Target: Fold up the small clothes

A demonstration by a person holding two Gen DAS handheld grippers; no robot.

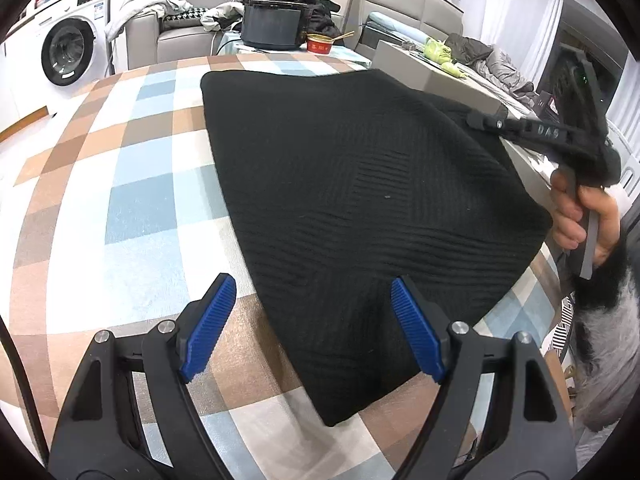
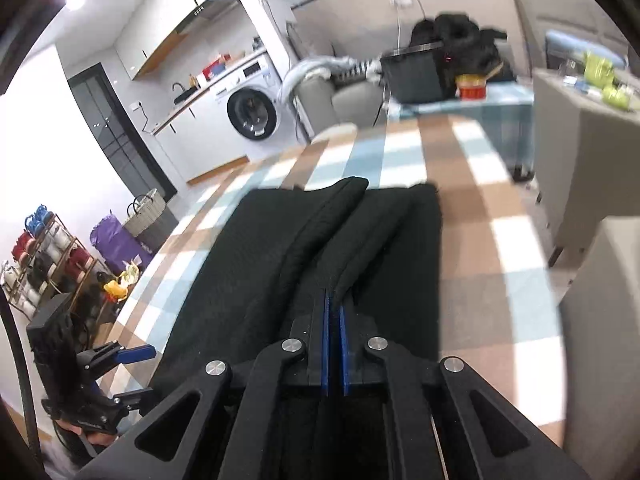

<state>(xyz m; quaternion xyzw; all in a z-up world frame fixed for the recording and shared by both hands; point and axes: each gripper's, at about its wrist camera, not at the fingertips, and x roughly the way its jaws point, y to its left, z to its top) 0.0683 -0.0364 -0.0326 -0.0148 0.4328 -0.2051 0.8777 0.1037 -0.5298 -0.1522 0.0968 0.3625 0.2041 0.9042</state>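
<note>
A black knit garment [image 1: 360, 200] lies spread on the checked tablecloth [image 1: 120, 200]. My left gripper [image 1: 312, 292] is open, its blue pads [image 1: 208, 328] straddling the garment's near left edge just above the cloth. My right gripper [image 2: 334, 304] is shut on the garment's right edge [image 2: 344, 232] and lifts it, so the fabric bunches in ridges ahead of the fingers. In the left wrist view the right gripper [image 1: 480, 120] shows at the garment's far right edge, held by a hand. The left gripper [image 2: 140, 372] also shows in the right wrist view at the lower left.
A black box [image 1: 272, 26] and a red bowl [image 1: 320, 44] stand at the table's far end. A grey cabinet [image 1: 440, 72] with green items borders the right. A washing machine [image 1: 68, 52] and sofa [image 1: 168, 28] are behind.
</note>
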